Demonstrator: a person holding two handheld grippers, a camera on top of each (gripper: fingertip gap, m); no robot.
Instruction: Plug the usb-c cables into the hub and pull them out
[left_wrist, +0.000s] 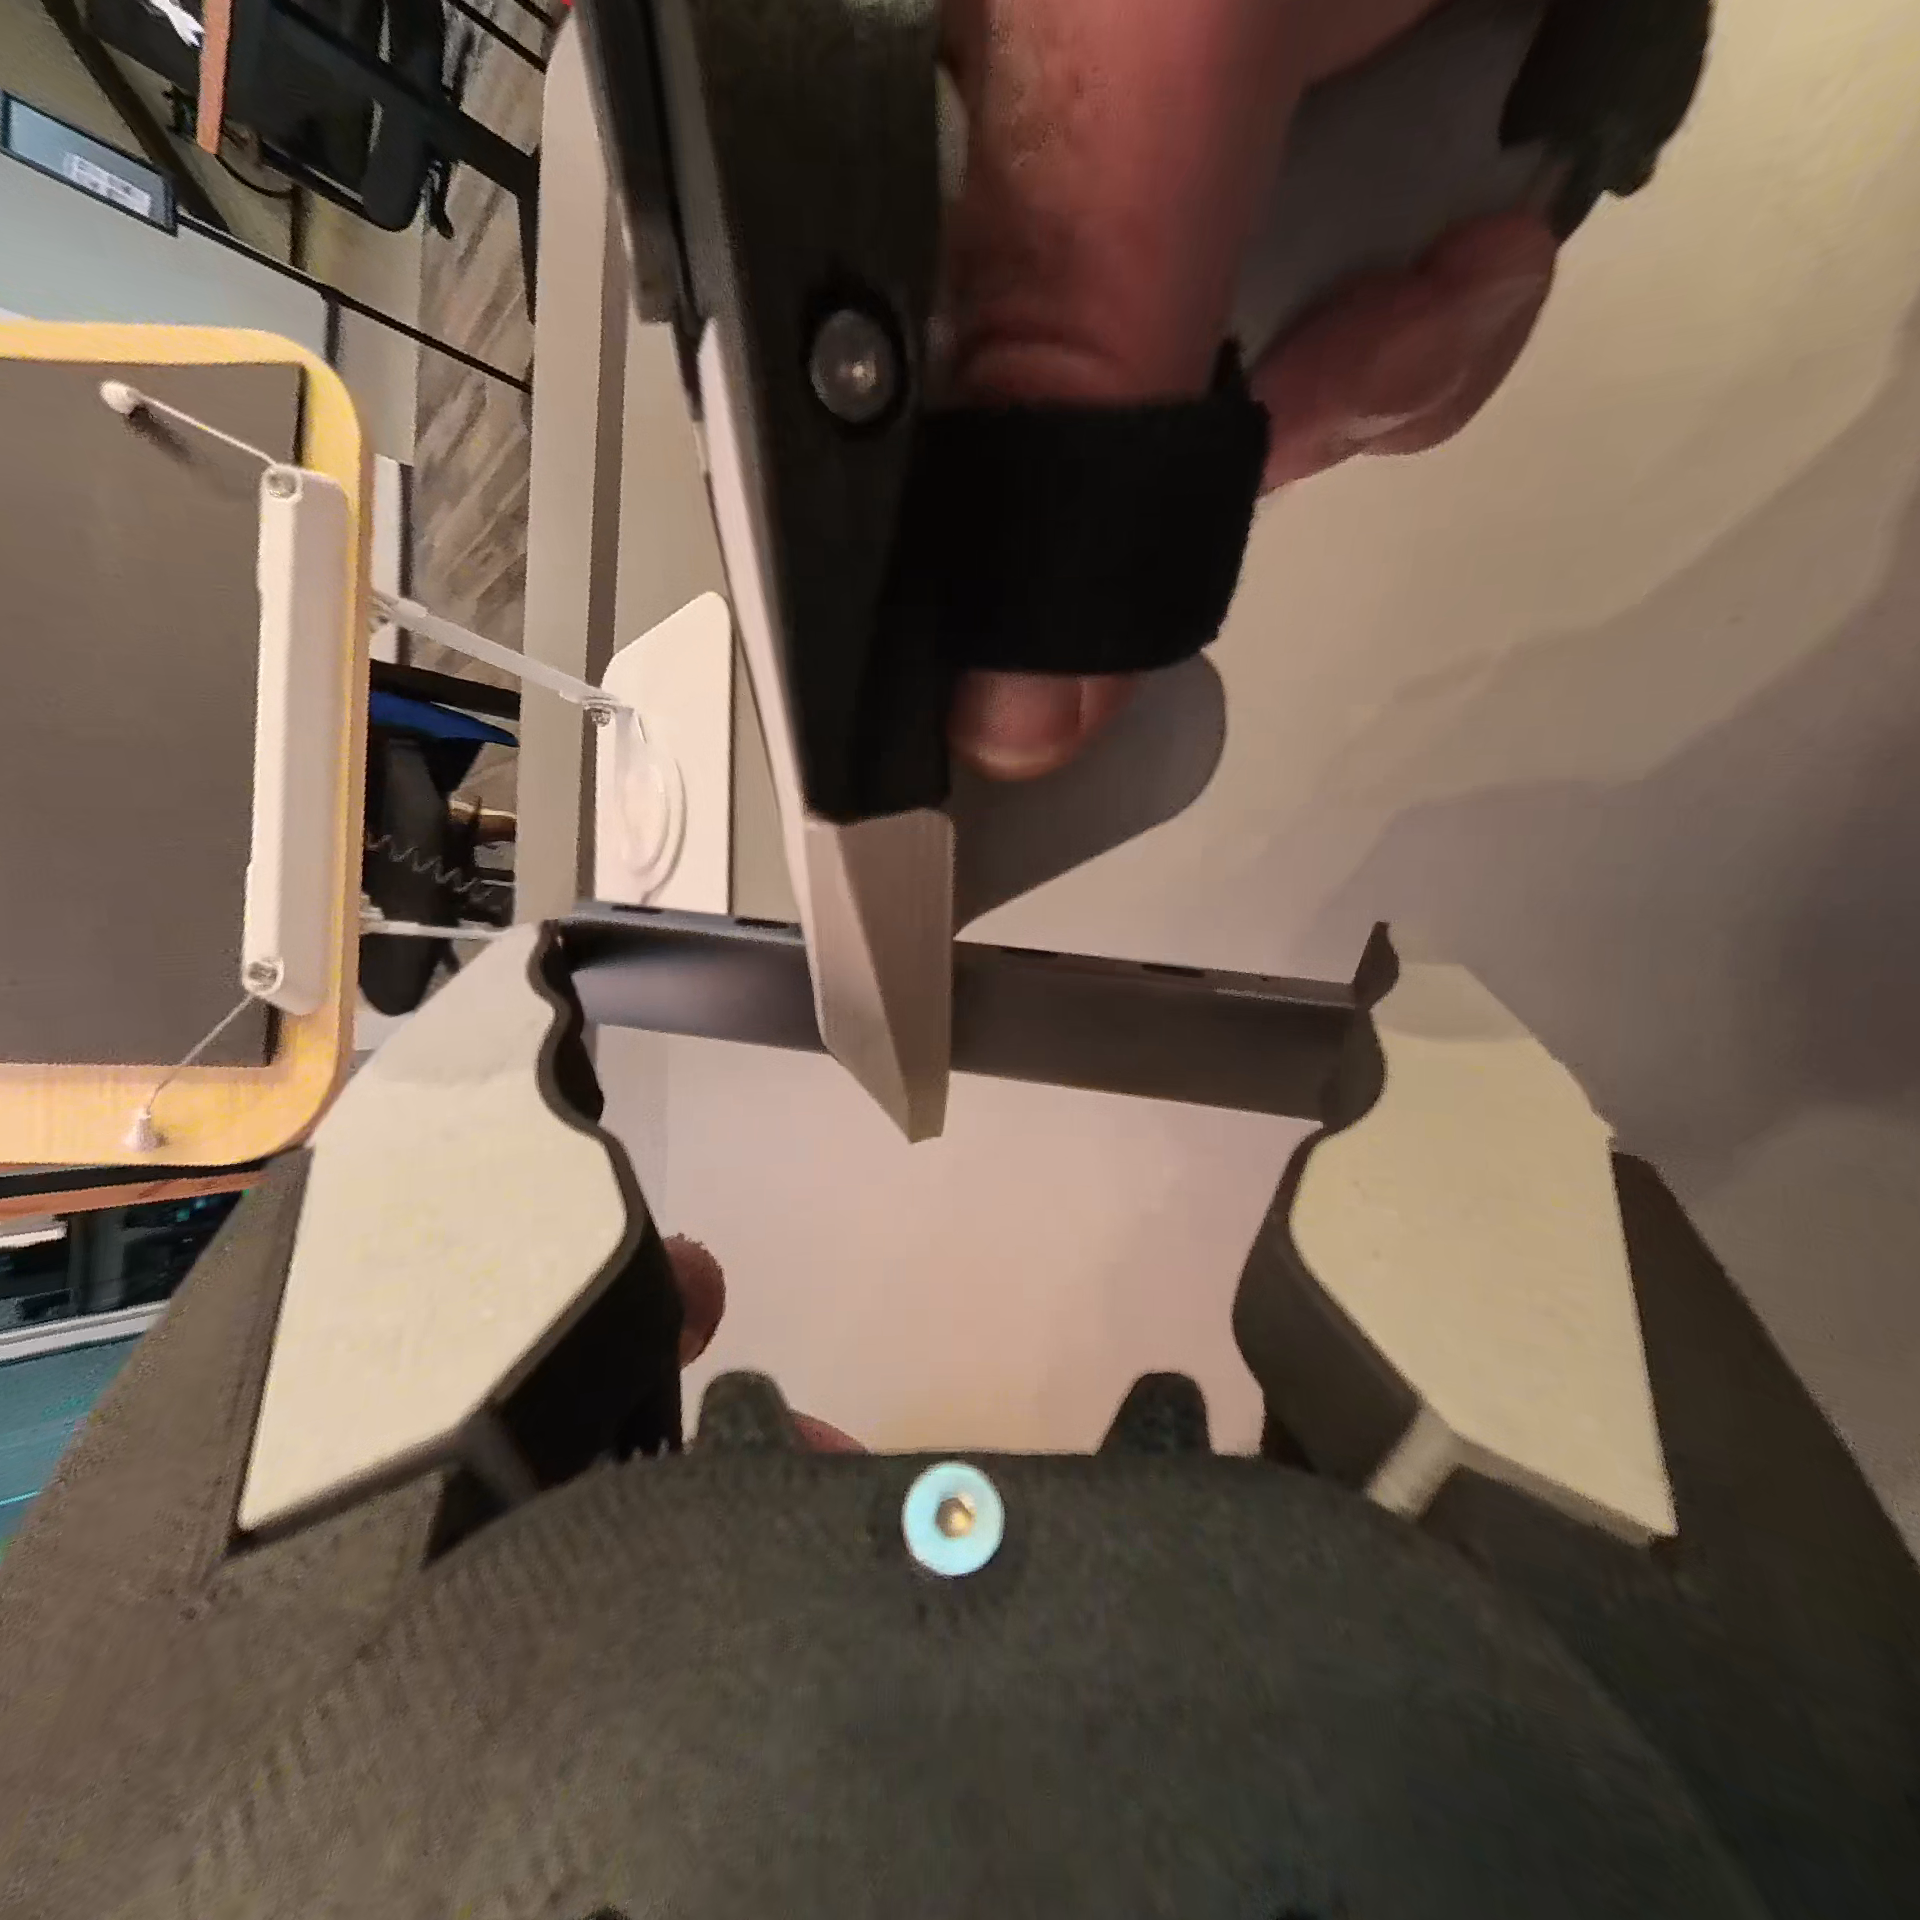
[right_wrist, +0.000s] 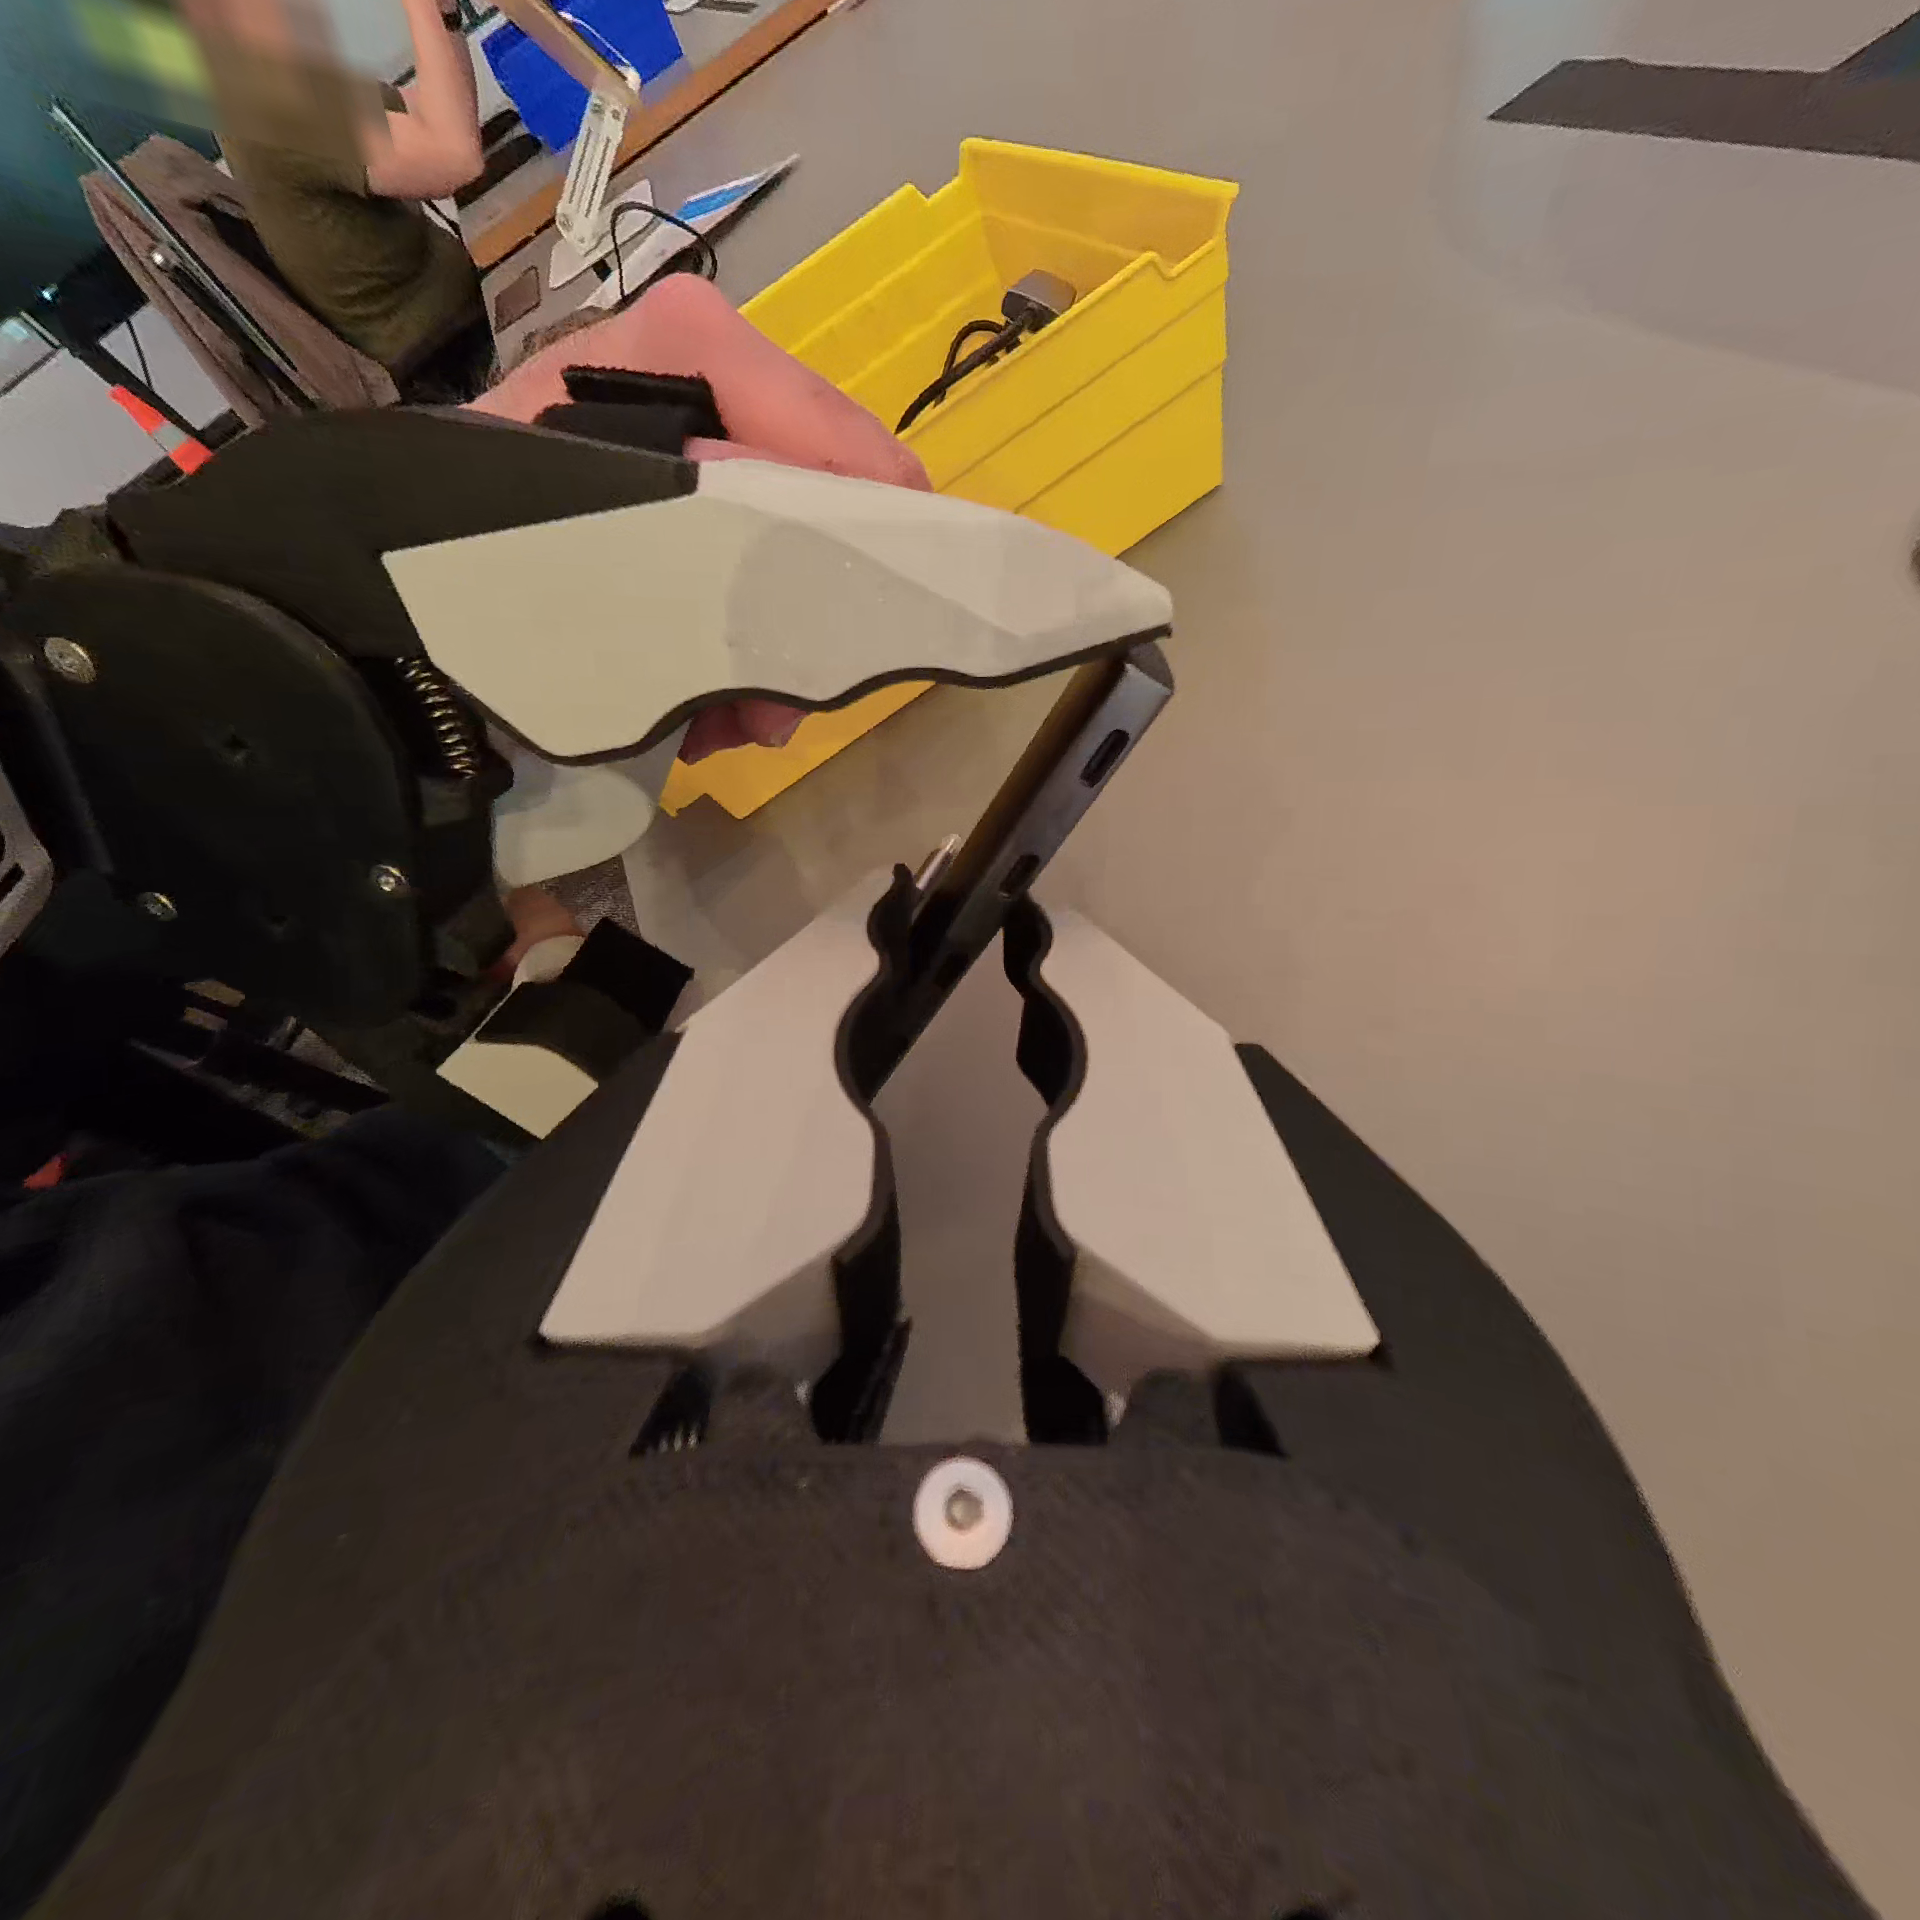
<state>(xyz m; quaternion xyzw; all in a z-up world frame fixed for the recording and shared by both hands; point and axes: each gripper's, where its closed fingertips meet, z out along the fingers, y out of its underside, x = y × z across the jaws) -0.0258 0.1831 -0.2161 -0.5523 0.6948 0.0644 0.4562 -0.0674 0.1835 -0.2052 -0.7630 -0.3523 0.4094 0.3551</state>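
Warm indoor light, soft shadows, fisheye edges

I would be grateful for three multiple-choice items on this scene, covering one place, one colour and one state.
1. Where does the black cable lie?
A. Inside the yellow bin
B. Draped over the hub
C. On the floor

2. What colour is the hub?
A. White
B. Orange
C. Dark grey

3. What is the left gripper doing?
A. Hanging open and empty
B. Holding the hub by its two ends
C. Gripping the rim of the bin

Answers:
1 A: the black cable is coiled in the yellow bin on the table.
2 C: the hub is a dark grey bar.
3 B: the left gripper has a fingertip against each end of the hub, which spans the gap between them.
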